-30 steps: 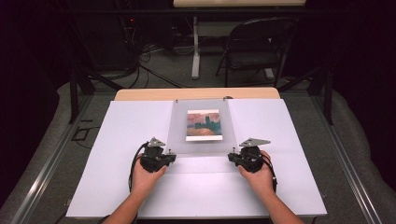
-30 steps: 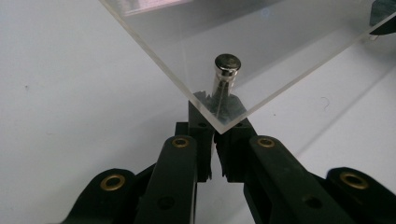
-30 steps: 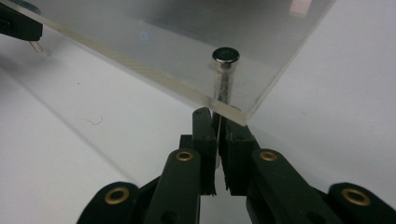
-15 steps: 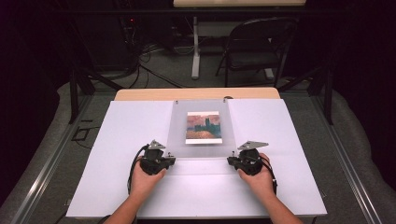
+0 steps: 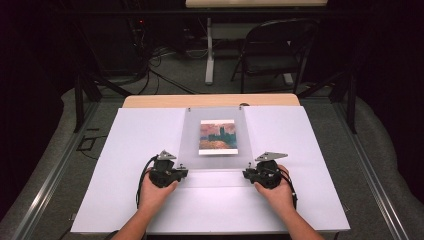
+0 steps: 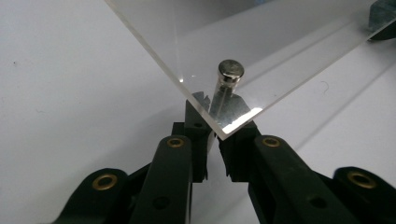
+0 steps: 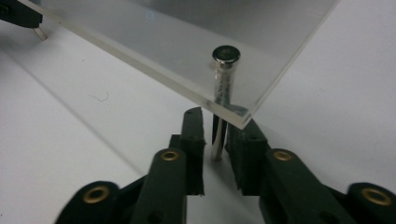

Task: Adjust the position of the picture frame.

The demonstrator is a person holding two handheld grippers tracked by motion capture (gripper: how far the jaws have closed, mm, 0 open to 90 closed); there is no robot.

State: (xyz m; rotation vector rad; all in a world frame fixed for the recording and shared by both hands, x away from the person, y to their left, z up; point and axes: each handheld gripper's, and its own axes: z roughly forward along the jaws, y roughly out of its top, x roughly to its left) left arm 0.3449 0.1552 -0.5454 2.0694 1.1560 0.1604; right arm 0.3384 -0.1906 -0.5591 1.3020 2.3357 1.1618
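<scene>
Table: white top, with a clear sheet in the middle.
Picture: under the sheet, near its far half.
Left gripper: at the sheet's near left corner, fingers closed on the left pin.
Right gripper: at the near right corner, fingers closed on the right pin.
Chair: far behind the table.

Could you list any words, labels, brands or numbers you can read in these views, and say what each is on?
None can be read. The picture under the clear acrylic sheet is a painted scene without legible lettering, and the metal pins and both claws carry no markings.
</scene>
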